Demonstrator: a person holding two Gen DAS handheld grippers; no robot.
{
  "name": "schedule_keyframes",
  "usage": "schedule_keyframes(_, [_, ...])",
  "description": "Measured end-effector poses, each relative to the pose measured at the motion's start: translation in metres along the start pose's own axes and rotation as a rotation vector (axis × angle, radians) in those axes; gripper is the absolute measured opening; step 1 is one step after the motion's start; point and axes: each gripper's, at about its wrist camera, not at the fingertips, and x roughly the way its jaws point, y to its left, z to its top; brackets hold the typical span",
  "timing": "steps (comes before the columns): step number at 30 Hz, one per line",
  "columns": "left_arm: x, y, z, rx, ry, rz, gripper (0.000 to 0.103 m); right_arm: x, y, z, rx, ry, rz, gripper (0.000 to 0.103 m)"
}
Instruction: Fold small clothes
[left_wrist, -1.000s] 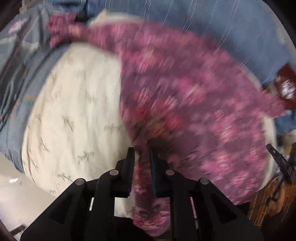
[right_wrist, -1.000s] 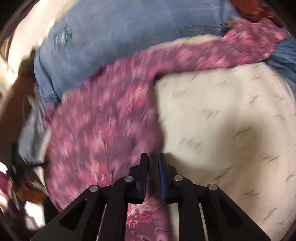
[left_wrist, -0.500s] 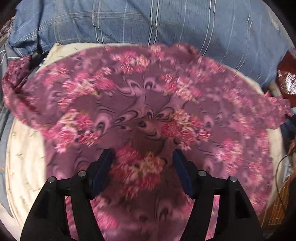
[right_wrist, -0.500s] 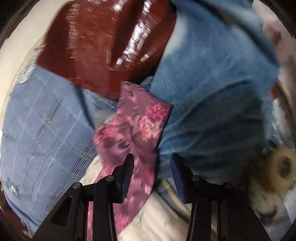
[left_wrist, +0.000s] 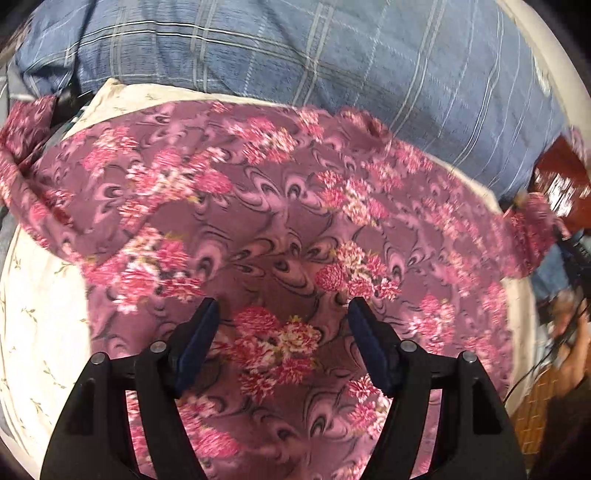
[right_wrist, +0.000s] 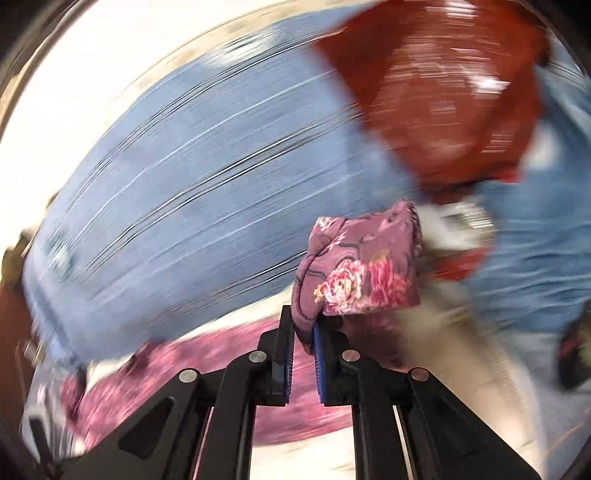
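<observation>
My left gripper (left_wrist: 282, 328) hangs with jaws spread wide over the purple floral garment (left_wrist: 280, 236), which lies spread on a cream sheet (left_wrist: 40, 317) before a blue plaid cover (left_wrist: 332, 62). My right gripper (right_wrist: 303, 349) pinches a garment corner. The red cloth (right_wrist: 439, 88) is blurred; I can read no writing.

A home bedroom: blue plaid bedding (left_wrist: 332, 55), cream sheet (left_wrist: 40, 317).
</observation>
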Motion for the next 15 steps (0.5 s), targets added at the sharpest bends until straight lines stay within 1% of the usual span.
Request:
schedule_keyframes(4, [-0.015, 0.023, 0.006, -0.028, 0.01, -0.009, 0.071, 0.039, 0.088, -0.029, -0.078, 0.118, 0.141, 0.009])
schedule_keyframes(7, [-0.023, 0.042, 0.009, -0.061, 0.003, -0.022, 0.071, 0.075, 0.159, -0.063, -0.11, 0.218, 0.239, 0.009])
schedule_keyframes(9, [-0.03, 0.058, 0.011, -0.08, -0.007, -0.022, 0.071, 0.086, 0.198, -0.086, -0.133, 0.269, 0.279, 0.009])
schedule_keyframes(10, [-0.034, 0.066, 0.011, -0.087, -0.013, -0.021, 0.071, 0.101, 0.219, -0.094, -0.147, 0.29, 0.295, 0.009])
schedule_keyframes(12, [-0.039, 0.082, 0.012, -0.103, -0.019, -0.018, 0.071, 0.116, 0.262, -0.115, -0.182, 0.331, 0.338, 0.01])
schedule_keyframes(13, [-0.04, 0.089, 0.013, -0.111, -0.021, -0.017, 0.071, 0.12, 0.276, -0.119, -0.194, 0.342, 0.353, 0.01])
schedule_keyframes(15, [-0.044, 0.105, 0.013, -0.135, -0.026, -0.02, 0.071, 0.123, 0.305, -0.138, -0.218, 0.372, 0.389, 0.01])
